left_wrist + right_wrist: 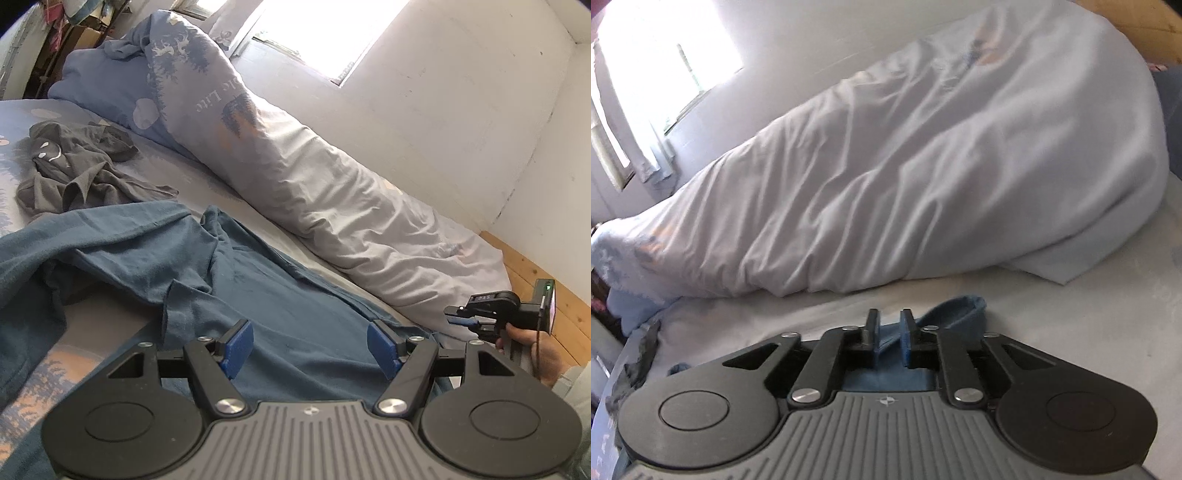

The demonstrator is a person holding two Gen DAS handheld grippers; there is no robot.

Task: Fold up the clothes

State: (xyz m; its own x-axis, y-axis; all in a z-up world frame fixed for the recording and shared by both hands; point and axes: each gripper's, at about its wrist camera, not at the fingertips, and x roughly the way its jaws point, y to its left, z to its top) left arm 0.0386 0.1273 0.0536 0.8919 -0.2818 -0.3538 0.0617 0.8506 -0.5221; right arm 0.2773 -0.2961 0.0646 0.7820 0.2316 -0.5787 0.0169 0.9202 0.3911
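Observation:
A dark blue garment (147, 251) lies spread and rumpled across the bed. My left gripper (310, 347) hovers just over its near part, open, with nothing between the blue pads. At the far right a hand (532, 347) holds my right gripper (456, 315) low over the garment's corner. In the right wrist view my right gripper (890, 332) has its jaws a narrow gap apart. A hem of the blue garment (960, 310) lies between and beyond the pads, and they do not press on it.
A crumpled grey garment (74, 166) lies farther back on the left of the bed. A rolled pale duvet (332, 184) runs along the wall side, also filling the right wrist view (923, 166). A blue pillow (103, 85) sits behind. Wooden bed frame (535, 273) shows at the right.

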